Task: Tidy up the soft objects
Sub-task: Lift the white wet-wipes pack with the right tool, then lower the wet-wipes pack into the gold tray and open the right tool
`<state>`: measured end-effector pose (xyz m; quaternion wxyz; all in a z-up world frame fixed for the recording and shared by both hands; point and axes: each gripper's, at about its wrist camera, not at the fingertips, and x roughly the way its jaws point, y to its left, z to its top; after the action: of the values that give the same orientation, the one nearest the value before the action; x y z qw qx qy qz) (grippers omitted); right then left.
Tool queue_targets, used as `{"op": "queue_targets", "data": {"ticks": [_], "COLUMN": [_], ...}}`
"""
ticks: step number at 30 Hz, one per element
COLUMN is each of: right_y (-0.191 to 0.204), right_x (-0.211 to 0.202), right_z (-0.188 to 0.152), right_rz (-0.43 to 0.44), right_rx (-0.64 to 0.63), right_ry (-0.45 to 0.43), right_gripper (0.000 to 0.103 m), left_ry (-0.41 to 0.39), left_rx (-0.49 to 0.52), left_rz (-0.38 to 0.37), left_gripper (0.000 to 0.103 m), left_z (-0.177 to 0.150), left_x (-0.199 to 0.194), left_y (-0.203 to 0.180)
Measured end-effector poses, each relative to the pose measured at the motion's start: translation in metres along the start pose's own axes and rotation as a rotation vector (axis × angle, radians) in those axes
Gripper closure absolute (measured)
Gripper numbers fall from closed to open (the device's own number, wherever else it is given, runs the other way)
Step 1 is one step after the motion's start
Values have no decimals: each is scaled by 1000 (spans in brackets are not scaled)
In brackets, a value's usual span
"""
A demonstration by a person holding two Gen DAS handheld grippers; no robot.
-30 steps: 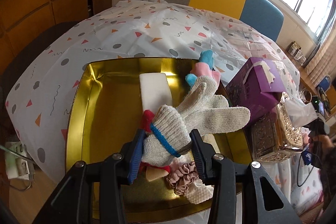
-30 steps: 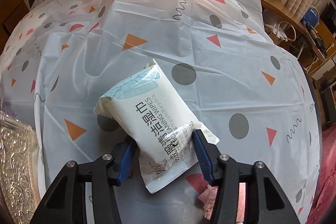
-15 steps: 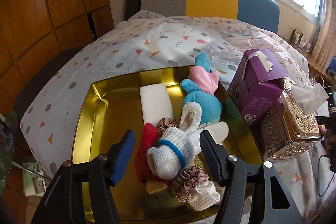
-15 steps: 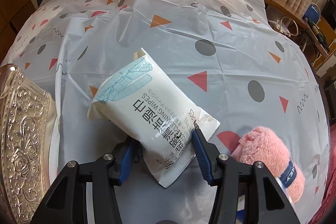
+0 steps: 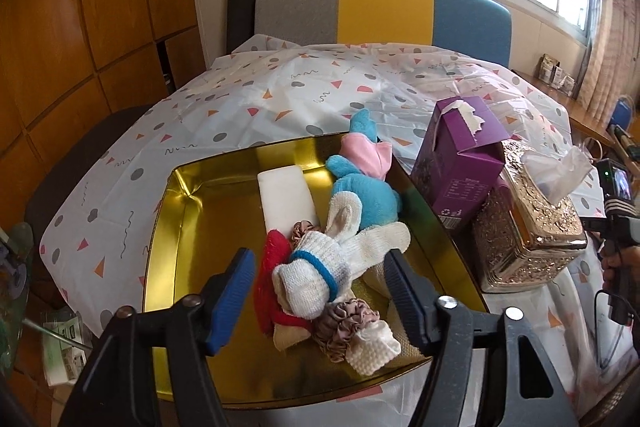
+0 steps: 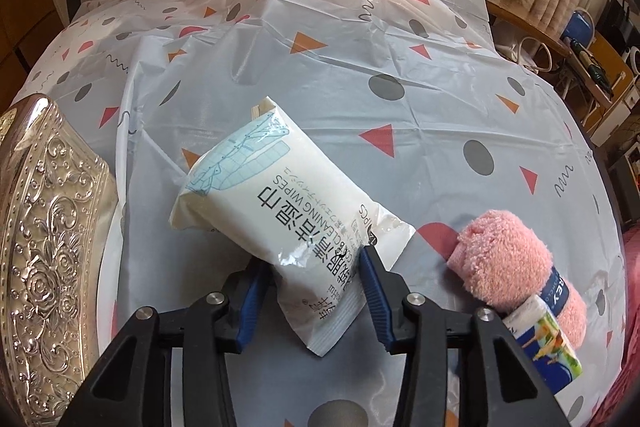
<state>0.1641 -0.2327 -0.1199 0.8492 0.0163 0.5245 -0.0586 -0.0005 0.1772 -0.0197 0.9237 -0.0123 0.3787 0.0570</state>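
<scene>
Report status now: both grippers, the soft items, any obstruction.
Left gripper open above knit glove in gold tray. Right gripper shut on wipes pack. Pink towel on table; nothing blocking.

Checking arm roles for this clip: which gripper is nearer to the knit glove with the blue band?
Left. The left gripper is open, its fingers on either side of the knit glove in the gold tray. The right gripper is off over the tablecloth, shut on the wipes pack.
</scene>
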Motion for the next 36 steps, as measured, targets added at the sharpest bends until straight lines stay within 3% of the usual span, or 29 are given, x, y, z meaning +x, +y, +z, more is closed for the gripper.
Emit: {"op": "queue_targets", "data": {"ticks": [8,18,24,29,36], "right_y": [1,-8,-7,20,96], "right_x": [-8,-22,-39,-74,-139], "right_z": [4,19,45,78,112], "right_rz": [15,95,108,136,202], "right_rx": [34,105,109,57,-104], "right_ry": [2,-16,-54,-131,-271], "right_gripper": [76,80,80,80,80], "left_ry": [8,13,16,8,6], "left_rx": [-1,-4,-6,-17,-32], "left_rz": [-7,-20,-15,-5,5], "left_gripper": [33,33,33,33,33], "left_z": [-5,-5,-5,-5,-8], "left_x": [0,3,3,1,-2], "left_y": [3,3,4,10,21]}}
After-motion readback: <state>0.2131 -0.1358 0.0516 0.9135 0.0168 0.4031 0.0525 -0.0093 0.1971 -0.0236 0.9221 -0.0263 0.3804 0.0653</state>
